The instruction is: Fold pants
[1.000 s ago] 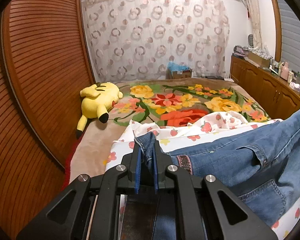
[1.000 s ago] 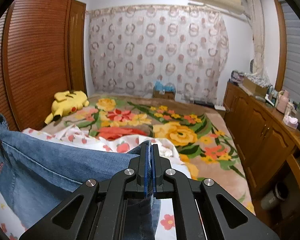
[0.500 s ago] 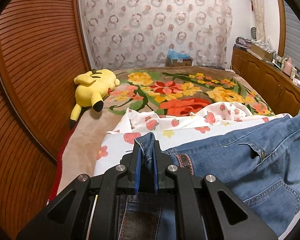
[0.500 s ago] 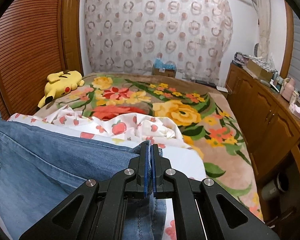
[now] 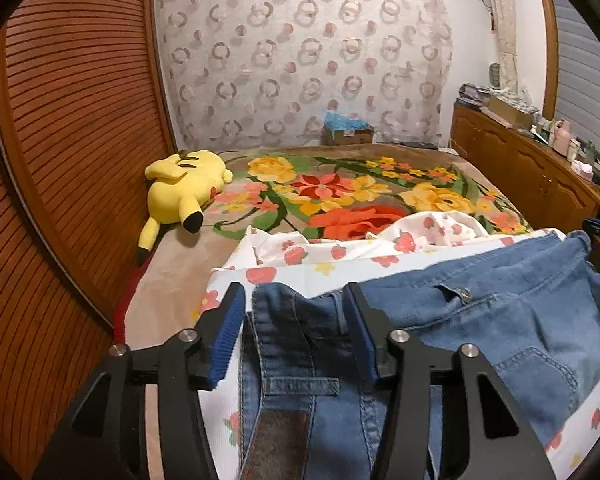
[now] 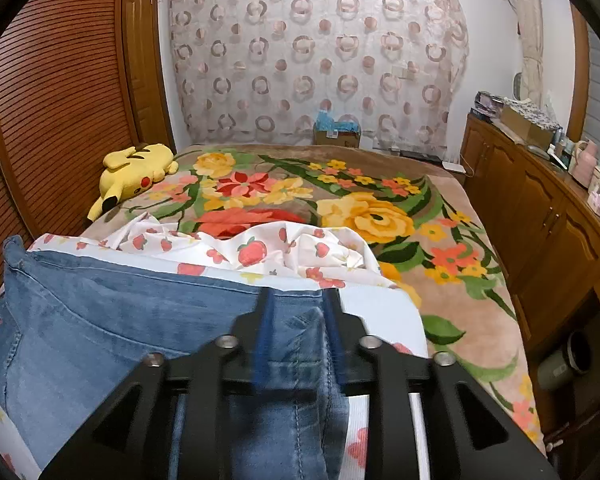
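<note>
**Left wrist and right wrist views: jeans laid across the bed, both jaws letting go**

The left wrist view shows the blue denim pants (image 5: pixel 480 320) spread waist-first across a white sheet printed with red strawberries (image 5: pixel 340 254), which lies on a bed covered by a flowered blanket (image 5: pixel 340 192). The denim is mid-blue and faded; a belt loop with a rivet, a stitched back pocket and a brown leather patch at the waistband are visible. The waistband corner stands up in a loose fold between the jaws of the left gripper (image 5: pixel 296 304), which are opening; the blue pads stand clear of the cloth on both sides.

In the right wrist view the other waistband corner sits between the jaws of the right gripper (image 6: pixel 298 308), which are also opening, blurred, with the pads set apart from the cloth. The pants (image 6: pixel 120 304) stretch off to the left, mostly flat, with a red tag at the far edge.

A yellow plush toy (image 5: pixel 184 192) lies on the blanket beside the wooden slatted wall (image 5: pixel 72 140).
</note>
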The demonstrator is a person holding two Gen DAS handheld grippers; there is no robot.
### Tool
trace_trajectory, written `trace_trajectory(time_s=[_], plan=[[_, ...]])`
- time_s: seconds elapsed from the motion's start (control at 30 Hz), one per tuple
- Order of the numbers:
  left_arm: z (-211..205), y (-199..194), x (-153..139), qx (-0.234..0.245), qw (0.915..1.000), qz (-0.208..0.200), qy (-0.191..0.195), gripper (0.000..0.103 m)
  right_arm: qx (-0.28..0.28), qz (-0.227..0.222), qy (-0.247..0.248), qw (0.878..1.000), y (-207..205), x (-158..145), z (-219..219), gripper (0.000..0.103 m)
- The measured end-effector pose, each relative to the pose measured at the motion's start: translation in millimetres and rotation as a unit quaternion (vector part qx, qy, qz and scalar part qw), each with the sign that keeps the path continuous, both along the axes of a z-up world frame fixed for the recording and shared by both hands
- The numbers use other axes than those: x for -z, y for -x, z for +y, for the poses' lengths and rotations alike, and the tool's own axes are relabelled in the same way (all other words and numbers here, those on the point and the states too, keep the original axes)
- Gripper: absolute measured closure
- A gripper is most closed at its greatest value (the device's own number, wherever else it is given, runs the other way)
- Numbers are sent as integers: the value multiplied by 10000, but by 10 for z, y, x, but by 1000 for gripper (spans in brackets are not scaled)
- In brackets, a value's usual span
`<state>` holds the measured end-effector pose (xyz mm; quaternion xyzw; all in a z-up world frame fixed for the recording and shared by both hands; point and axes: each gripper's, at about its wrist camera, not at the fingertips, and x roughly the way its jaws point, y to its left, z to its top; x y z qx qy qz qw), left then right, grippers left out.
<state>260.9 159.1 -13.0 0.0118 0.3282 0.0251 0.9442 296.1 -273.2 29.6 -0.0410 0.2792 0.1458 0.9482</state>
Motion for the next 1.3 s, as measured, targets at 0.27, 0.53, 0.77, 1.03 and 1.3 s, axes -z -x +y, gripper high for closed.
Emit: trace_trajectory(time_s=[0.27,0.53,0.77,1.03,1.3], plan=[[-317,-3,140,490,9984,220,197,42,-132,255,73,9996,-44,100,5,51],[-756,-169,210,1139,9924,431,172,42,-295,737,163,9967,-289,197,6,51],[-999,-311,141,1719,9836,524,149,32,-366,705,117,9968,-263,168,13,54],[-1110,-569,312,1889,9777,917,60,28,-383,769,134,9962,-246,256,15,55],[-1044,-631,487,1804,9748,1306,106,39,-408,862,125,9954,-229,334,14,55]])
